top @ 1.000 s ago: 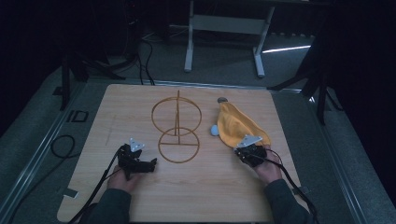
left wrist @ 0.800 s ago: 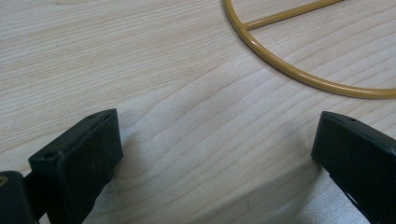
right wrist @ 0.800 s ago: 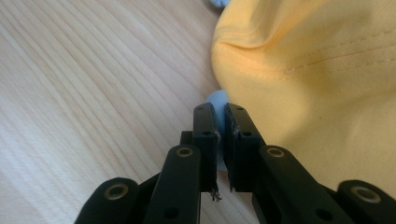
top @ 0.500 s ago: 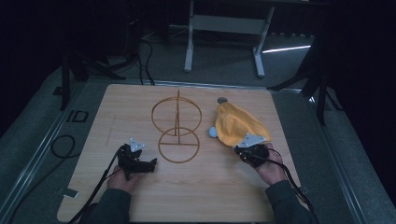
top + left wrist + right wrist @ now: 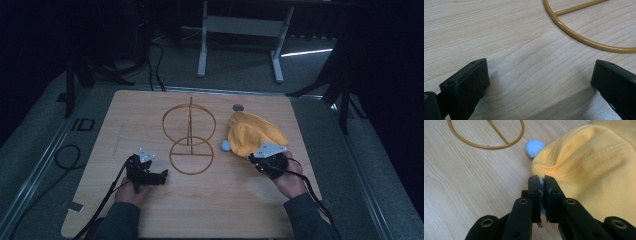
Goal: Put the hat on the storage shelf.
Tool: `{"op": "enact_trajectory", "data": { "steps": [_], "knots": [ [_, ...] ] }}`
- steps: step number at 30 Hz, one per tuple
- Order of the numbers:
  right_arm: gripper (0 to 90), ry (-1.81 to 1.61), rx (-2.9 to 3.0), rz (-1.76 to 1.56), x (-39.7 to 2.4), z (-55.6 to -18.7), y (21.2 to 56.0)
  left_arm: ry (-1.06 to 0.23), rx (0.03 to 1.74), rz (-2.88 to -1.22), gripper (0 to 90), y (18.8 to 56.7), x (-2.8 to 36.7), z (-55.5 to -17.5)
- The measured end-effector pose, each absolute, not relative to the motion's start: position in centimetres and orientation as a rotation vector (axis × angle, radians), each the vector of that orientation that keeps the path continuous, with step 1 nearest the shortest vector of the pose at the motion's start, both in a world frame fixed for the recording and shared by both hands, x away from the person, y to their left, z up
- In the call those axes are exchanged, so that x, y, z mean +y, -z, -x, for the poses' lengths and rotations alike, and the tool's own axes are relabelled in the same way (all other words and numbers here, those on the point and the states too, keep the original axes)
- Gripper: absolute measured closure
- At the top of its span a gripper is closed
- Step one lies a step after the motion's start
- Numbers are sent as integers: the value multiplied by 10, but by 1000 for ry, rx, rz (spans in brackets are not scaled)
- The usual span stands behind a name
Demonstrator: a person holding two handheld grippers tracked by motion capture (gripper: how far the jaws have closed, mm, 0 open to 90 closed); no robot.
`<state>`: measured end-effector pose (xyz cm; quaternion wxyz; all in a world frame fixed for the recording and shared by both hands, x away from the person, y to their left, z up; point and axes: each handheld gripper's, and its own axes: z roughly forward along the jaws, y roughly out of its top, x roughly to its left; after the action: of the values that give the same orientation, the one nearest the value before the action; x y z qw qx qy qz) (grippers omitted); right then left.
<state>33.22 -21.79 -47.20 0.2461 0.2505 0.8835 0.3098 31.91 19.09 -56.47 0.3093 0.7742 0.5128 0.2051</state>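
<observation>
Right tongs (image 5: 540,178) pinch yellow cap (image 5: 594,167) edge.

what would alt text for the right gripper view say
The right gripper, jaws nearly shut on something pale at the edge of a yellow cloth, over a wooden table. A blue pompom and a gold wire ring lie beyond.

place: lab or recording studio | light wooden table (image 5: 150,112) under a lamp, dark all around | grey floor with loose black cables (image 5: 64,156) | metal stand legs (image 5: 202,45) behind the table | dark tripod legs (image 5: 343,100) at right
</observation>
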Motion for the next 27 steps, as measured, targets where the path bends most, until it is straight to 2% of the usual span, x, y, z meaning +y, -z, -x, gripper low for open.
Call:
{"op": "enact_trajectory", "data": {
  "steps": [27],
  "knots": [
    [862, -931, 2389, -541, -199, -309, 430, -541, 1355, -2047, 19, 565, 191, -319]
  ]
}}
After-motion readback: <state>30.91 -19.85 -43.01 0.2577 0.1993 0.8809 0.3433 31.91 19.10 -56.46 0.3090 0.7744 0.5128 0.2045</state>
